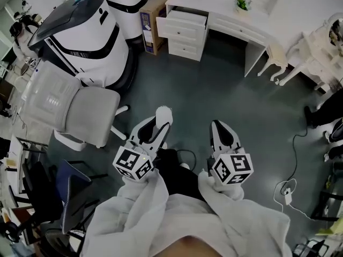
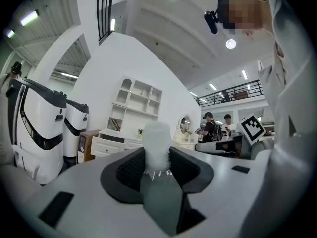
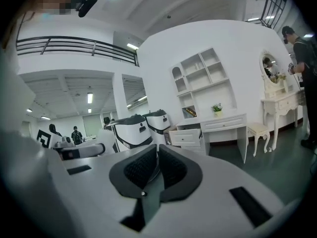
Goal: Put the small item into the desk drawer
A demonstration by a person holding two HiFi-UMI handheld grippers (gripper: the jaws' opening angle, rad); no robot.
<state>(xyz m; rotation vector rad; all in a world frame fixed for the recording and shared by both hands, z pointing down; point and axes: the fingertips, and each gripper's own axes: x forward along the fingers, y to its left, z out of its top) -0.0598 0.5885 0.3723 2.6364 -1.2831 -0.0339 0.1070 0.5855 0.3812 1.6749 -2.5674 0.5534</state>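
Plainly, the dark, ribbed fingers (image 2: 130,171) of the left gripper (image 2: 156,163) are clamped on a small white cylinder (image 2: 157,144). It looks soft and fuzzy, with short bristles fringing its lower edge. It stands upright between the pads and rises past the fingertips.

The right gripper (image 3: 157,165) has its fingers (image 3: 141,168) pressed together with nothing between them. They have the same dark grid-textured pads, set in a smooth grey shell.

In the head view both grippers are held low in front of the person, whose white sleeves (image 1: 134,208) run down to them. The left gripper (image 1: 155,135) and the right gripper (image 1: 222,135) each carry a cube of square markers. The white cylinder (image 1: 164,113) pokes out of the left tip above the dark grey floor (image 1: 225,90), well apart from the white desk (image 1: 236,25).

The desk is painted white, with panelled drawer fronts and turned legs. Its top drawer (image 1: 185,17) on the pedestal side is pulled out, and its inside is too small to make out. A small green potted plant (image 1: 243,4) sits on the tabletop, and a white stool (image 1: 270,55) stands beside the desk.

Left of the desk stand two bulky, rounded white-and-black machines (image 1: 86,33). A grey padded office chair (image 1: 75,108) stands nearer the person.
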